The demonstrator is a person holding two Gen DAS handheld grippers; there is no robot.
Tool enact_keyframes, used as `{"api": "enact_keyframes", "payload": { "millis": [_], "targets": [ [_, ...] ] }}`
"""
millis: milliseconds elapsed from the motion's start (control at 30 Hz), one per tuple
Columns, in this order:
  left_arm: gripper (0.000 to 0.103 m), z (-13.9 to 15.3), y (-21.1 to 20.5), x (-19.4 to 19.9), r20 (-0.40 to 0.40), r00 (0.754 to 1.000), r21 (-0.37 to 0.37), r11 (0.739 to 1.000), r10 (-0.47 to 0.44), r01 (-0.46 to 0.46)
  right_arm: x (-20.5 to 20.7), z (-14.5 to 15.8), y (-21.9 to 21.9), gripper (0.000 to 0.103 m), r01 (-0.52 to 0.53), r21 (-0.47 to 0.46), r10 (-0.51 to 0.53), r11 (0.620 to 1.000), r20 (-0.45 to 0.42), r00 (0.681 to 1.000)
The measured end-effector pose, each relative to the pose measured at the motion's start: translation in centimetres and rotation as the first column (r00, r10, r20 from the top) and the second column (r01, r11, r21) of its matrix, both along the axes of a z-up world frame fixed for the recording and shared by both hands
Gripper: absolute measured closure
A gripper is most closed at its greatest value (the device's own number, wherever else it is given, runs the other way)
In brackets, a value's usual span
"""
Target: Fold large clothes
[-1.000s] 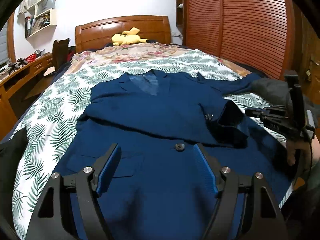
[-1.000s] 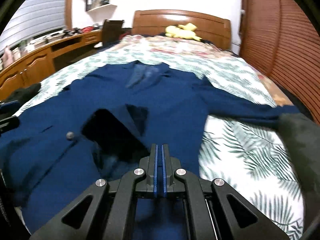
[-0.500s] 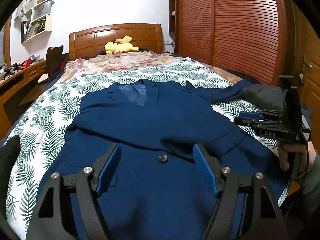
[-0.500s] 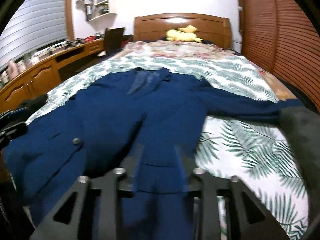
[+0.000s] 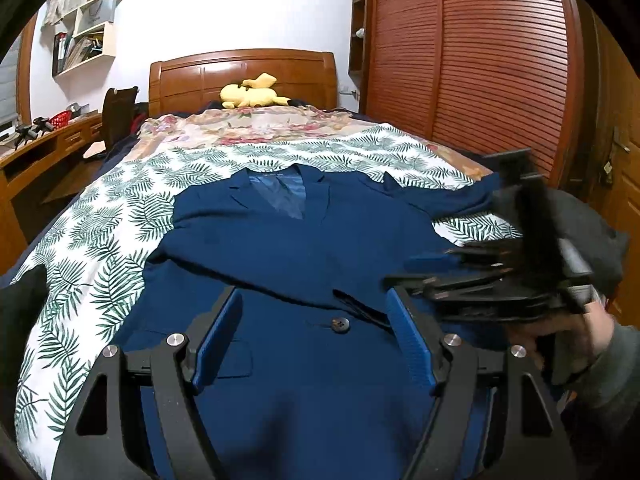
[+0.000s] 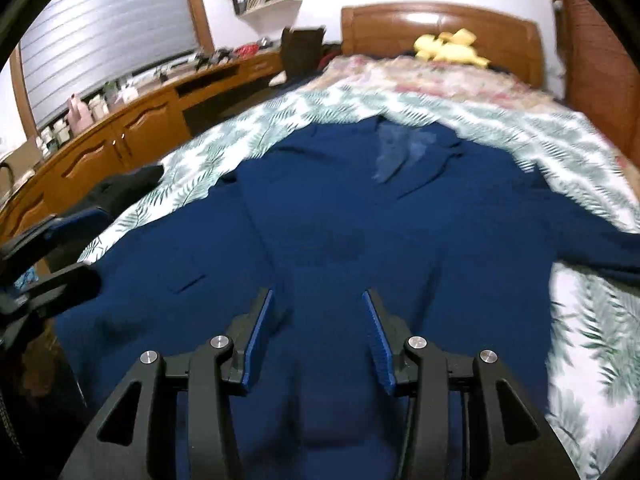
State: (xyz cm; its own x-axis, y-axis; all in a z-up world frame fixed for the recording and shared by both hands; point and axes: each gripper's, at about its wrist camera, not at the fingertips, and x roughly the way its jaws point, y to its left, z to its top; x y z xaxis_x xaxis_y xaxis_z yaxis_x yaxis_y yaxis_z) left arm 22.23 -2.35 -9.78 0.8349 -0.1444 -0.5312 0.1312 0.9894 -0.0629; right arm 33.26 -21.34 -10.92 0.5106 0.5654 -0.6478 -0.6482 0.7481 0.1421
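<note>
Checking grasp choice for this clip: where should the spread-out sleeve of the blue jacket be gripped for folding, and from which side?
Probably at the sleeve end, coming in from the bed's wardrobe side. The jacket lies flat, front up, and that sleeve stretches sideways over the leaf-print sheet, so its end offers a free edge. The right tongs, open and empty, are nearer.
</note>
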Motion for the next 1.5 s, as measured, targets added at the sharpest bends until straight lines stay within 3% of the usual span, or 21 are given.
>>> {"api": "enact_keyframes", "payload": {
  "millis": [133, 167, 200, 267, 367, 500, 567, 833, 1033, 1167, 1300, 1400, 1500],
  "targets": [
    [0.028, 0.9, 0.8, -1.0, 0.025, 1.000, -0.033, 0.999, -0.013, 0.014, 2.0, -2.3, 3.2, 0.057, -0.006, -0.094, 0.002, 0.996, -0.050, 0.999],
    [0.028, 1.1, 1.0, -1.2, 0.032, 0.999, -0.037, 0.999, -0.014, 0.015, 2.4, -2.8, 3.6, 0.063, -0.002, -0.126, -0.004, 0.992, -0.050, 0.999],
    [0.028, 1.4, 1.2, -1.4, 0.041, 0.999, -0.043, 0.999, -0.015, 0.017, 2.9, -3.5, 3.9, 0.081, 0.014, -0.175, -0.022, 0.984, -0.045, 0.999],
    [0.028, 1.7, 1.4, -1.7, 0.048, 0.999, -0.050, 0.999, -0.019, 0.021, 2.8, -3.2, 3.1, 0.094, 0.018, -0.158, -0.022, 0.987, -0.029, 0.999],
    [0.028, 2.1, 1.7, -2.2, 0.056, 0.998, -0.053, 0.998, -0.026, 0.029, 1.5, -1.3, 0.6, 0.101, 0.054, -0.109, -0.050, 0.993, 0.046, 0.998],
    [0.028, 2.7, 1.6, -2.5, 0.073, 0.997, -0.045, 0.998, -0.039, 0.043, 0.2, 1.3, -4.0, 0.101, 0.094, -0.006, -0.093, 0.996, 0.090, 0.992],
    [0.028, 2.7, 1.6, -2.6, 0.076, 0.996, -0.054, 0.997, -0.043, 0.047, -0.4, 2.0, -6.0, 0.101, 0.134, -0.011, -0.132, 0.991, 0.131, 0.983],
    [0.028, 2.7, 0.7, -2.7, 0.041, 0.997, -0.038, 0.997, -0.062, 0.064, 0.0, 1.7, -11.7, 0.102, 0.287, -0.060, -0.279, 0.956, 0.115, 0.953],
    [0.028, 3.5, -0.1, -3.7, 0.041, 0.997, 0.002, 0.998, -0.063, 0.063, -2.6, 3.0, -12.7, 0.102, 0.275, 0.034, -0.277, 0.961, 0.092, 0.957],
    [0.028, 4.0, 0.1, -3.2, 0.041, 0.997, -0.028, 0.997, -0.067, 0.068, -2.9, 3.0, -11.8, 0.102, 0.279, -0.048, -0.269, 0.959, 0.151, 0.951],
    [0.028, 3.8, 0.1, -2.2, 0.030, 0.997, -0.030, 0.997, -0.067, 0.067, -1.9, 1.7, -11.2, 0.098, 0.329, -0.160, -0.290, 0.931, 0.226, 0.930],
    [0.028, 3.3, 0.1, -1.5, 0.023, 0.998, -0.020, 0.998, -0.059, 0.059, -0.5, 0.2, -11.6, 0.091, 0.342, -0.164, -0.307, 0.925, 0.205, 0.929],
    [0.028, 2.4, 0.0, -0.1, 0.009, 0.998, -0.025, 0.998, -0.062, 0.062, 0.1, -0.7, -11.3, 0.091, 0.280, -0.109, -0.259, 0.954, 0.175, 0.950]
  ]
}}
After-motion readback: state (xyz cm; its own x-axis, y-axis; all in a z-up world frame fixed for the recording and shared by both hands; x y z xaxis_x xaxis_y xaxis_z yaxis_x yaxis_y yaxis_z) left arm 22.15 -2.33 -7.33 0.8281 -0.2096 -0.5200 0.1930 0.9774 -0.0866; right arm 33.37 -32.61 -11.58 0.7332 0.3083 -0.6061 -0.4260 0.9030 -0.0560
